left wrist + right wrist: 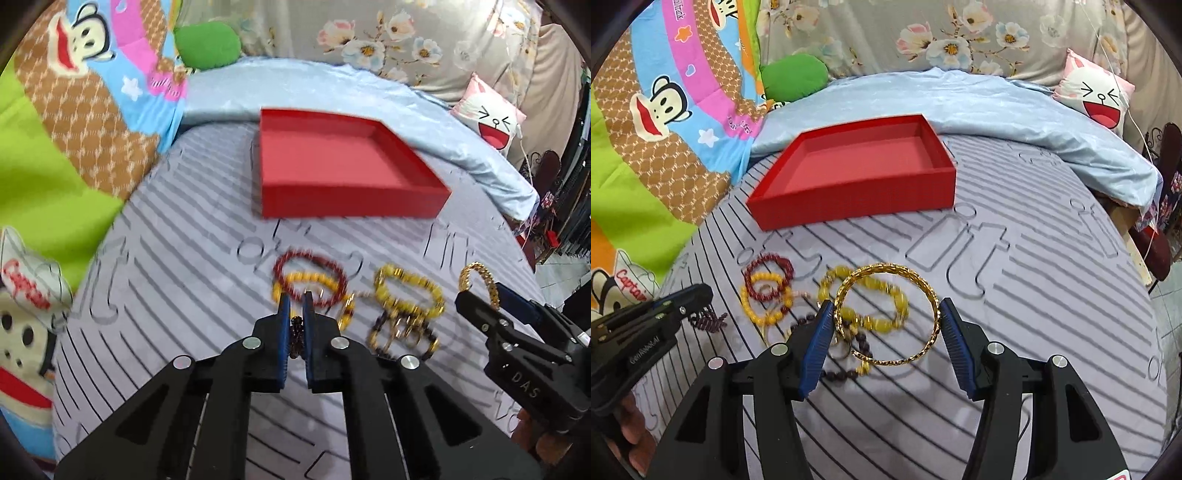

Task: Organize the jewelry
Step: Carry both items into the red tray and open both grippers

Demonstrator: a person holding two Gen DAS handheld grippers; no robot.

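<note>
Right wrist view: right claw [886, 314] gripping gold bangle [886, 354] across its width; red tray [849, 199] lying ahead, slightly left. Left claw [294, 306] pinching dark beaded bracelet [296, 338].

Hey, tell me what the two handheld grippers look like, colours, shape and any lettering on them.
Both are matte black plastic with angular, cut-out linkage arms and round silver pivot pins. The left gripper and right gripper each carry two fingers with ribbed blue pads. White lettering marks the bodies: "DAS" on the right one seen from the left wrist view, "GenRobot.AI" on the left one seen from the right wrist view. No cables show.
</note>
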